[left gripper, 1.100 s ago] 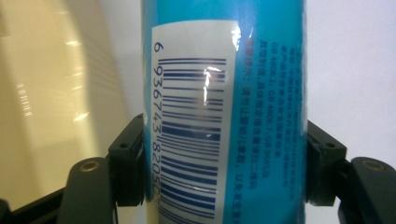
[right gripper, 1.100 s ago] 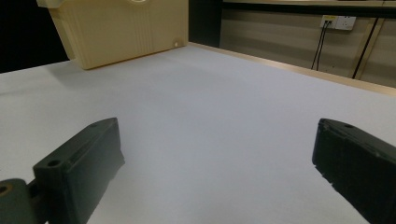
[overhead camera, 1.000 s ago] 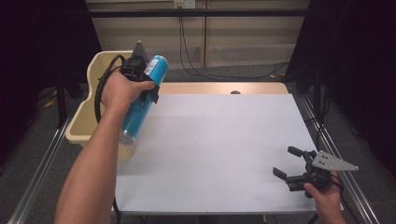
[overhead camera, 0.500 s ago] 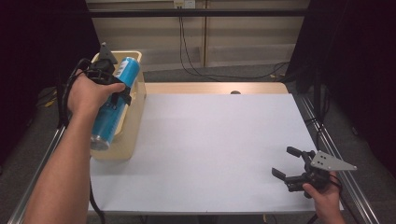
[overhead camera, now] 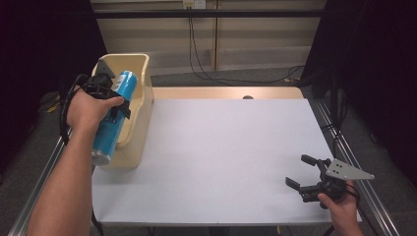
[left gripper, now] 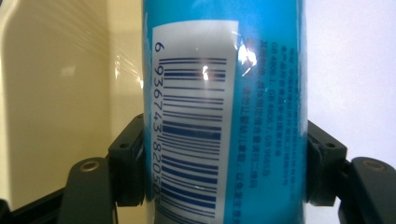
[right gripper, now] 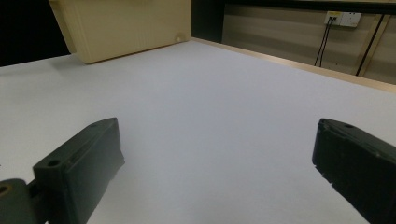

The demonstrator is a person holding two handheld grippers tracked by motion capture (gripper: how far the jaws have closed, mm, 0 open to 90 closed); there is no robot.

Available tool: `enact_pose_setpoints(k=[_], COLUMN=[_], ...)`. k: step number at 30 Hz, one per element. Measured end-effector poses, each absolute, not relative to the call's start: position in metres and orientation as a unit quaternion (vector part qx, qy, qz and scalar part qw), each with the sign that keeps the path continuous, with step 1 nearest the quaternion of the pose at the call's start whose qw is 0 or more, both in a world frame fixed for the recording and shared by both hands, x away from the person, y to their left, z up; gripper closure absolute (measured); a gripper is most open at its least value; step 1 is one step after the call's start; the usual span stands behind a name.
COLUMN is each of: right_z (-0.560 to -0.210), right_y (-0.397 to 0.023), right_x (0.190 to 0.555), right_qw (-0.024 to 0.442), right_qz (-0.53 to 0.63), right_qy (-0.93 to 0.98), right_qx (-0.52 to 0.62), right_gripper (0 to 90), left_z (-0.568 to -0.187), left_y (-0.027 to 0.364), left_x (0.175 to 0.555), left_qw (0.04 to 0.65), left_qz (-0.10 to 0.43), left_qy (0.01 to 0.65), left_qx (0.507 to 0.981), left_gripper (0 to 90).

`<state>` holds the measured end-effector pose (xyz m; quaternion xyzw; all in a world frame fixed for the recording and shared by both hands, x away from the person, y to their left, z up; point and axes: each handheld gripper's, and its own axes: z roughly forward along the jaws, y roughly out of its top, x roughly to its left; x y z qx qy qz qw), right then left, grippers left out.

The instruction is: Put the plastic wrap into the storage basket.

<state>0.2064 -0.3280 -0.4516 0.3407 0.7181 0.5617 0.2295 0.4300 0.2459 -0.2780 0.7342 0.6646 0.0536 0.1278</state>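
A white worktop (overhead camera: 226, 157) with a wooden far edge (overhead camera: 221, 92) is set on a metal frame. Black curtains (overhead camera: 378, 59) are hung at left and right. A beige panelled wall (overhead camera: 255, 34) is seen at the far side, with a socket (overhead camera: 193, 4) from which cables (overhead camera: 196, 54) are trailed onto grey floor (overhead camera: 275, 76).

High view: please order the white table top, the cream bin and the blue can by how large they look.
1. white table top
2. cream bin
3. blue can, held above the bin and nearer the camera, so it looks somewhat bigger than it is.
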Motion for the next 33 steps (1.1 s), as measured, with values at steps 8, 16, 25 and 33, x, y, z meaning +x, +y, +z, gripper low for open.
enact_pose_setpoints(k=[8, 16, 25, 33], right_z=[-0.452, -0.452, -0.452, -0.451], right_y=[-0.329, -0.329, -0.329, -0.328], right_x=[0.206, 0.206, 0.206, 0.206], right_qw=[0.230, 0.230, 0.229, 0.229], right_qz=[0.563, 0.562, 0.561, 0.562], right_qy=[0.717, 0.718, 0.719, 0.719], right_qx=[0.341, 0.341, 0.340, 0.339], right_gripper=[1.2, 1.2, 1.2, 1.2], left_z=[-0.285, -0.290, -0.288, -0.250], left_y=[0.246, 0.244, 0.245, 0.237], left_x=[0.432, 0.433, 0.434, 0.432], left_qw=[0.126, 0.110, 0.106, 0.162], left_qz=[0.051, 0.046, 0.050, 0.057], left_qy=[0.666, 0.665, 0.670, 0.662], left_qx=[0.733, 0.738, 0.733, 0.730], left_gripper=[32.0, 31.9, 30.6, 28.8])
